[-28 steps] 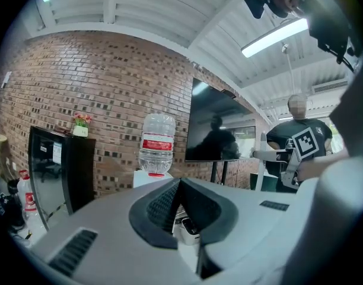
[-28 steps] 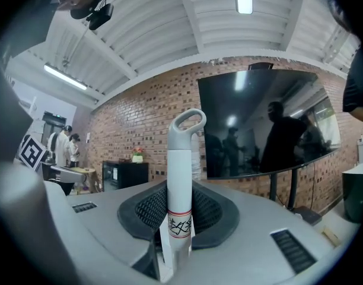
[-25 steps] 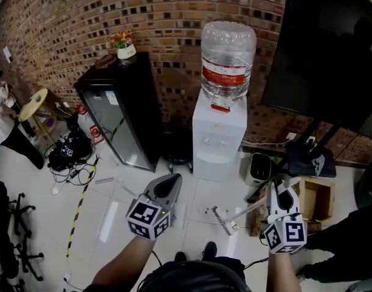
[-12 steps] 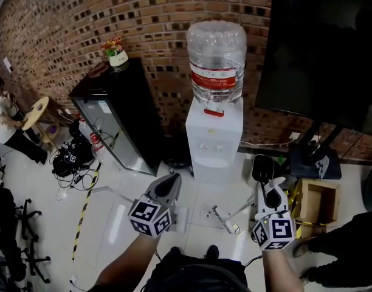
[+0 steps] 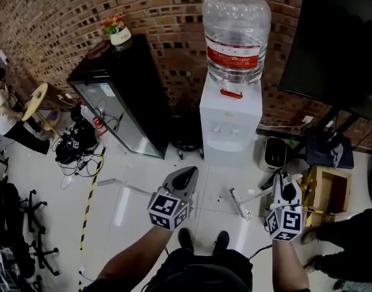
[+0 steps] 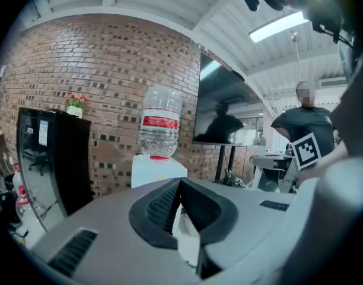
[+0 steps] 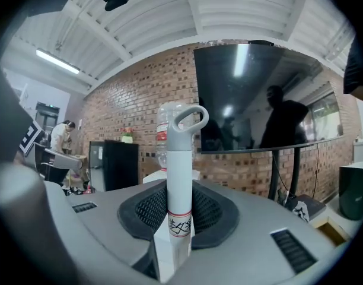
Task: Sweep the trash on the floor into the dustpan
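A white-grey broom handle [image 7: 180, 177] stands upright between the jaws of my right gripper [image 7: 181, 215], which is shut on it. In the head view the right gripper [image 5: 285, 190] is low right, and the handle slants down-left to the brush head [image 5: 237, 203] on the white floor. A few small specks of trash [image 5: 220, 198] lie just left of the brush. My left gripper [image 5: 185, 176] hovers over the floor tiles left of the brush. Its jaws meet at the tips on a white piece [image 6: 187, 233] that looks like the dustpan's handle. The pan itself is hidden.
A water dispenser [image 5: 230, 123] and a black cabinet [image 5: 122, 108] stand against the brick wall ahead. A cardboard box [image 5: 329, 190], a small white bin [image 5: 274, 152] and a screen stand [image 5: 332, 145] crowd the right. Cables [image 5: 73, 148] and striped tape [image 5: 92, 193] lie to the left. My shoes [image 5: 201, 241] are below.
The head view has swung, so both grippers sit further right in it. The brush head stays on the floor near the dispenser. Both grips are unchanged.
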`<action>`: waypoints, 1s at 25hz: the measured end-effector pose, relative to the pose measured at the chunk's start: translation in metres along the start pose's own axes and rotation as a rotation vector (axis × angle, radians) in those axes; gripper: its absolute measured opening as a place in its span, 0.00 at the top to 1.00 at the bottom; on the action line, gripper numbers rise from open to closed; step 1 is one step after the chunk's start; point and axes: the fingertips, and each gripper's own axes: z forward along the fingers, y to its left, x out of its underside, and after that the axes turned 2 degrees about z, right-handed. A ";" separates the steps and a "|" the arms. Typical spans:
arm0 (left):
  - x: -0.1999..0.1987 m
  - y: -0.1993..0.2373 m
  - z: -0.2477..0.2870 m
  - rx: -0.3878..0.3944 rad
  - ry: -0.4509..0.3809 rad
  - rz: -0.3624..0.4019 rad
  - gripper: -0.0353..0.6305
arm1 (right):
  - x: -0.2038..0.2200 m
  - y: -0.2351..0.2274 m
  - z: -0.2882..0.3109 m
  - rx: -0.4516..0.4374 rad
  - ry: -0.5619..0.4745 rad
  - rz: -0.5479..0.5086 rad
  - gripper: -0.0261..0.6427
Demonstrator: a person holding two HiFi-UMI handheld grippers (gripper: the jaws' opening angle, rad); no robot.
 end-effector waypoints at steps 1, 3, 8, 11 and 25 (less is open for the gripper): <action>0.007 0.006 0.003 0.001 0.019 0.004 0.94 | 0.007 0.002 0.005 0.012 0.009 -0.001 0.81; 0.019 0.013 0.009 0.015 0.038 0.001 0.94 | 0.021 0.005 0.014 0.031 0.029 -0.003 0.81; 0.041 0.024 0.023 0.059 0.063 -0.015 0.94 | 0.054 0.006 0.033 0.074 0.073 0.004 0.81; 0.056 0.040 0.029 0.037 0.078 -0.012 0.94 | 0.073 0.008 0.041 0.104 0.089 0.019 0.81; 0.095 0.082 0.039 0.085 0.124 -0.007 0.94 | 0.146 0.045 0.071 0.158 0.154 0.026 0.82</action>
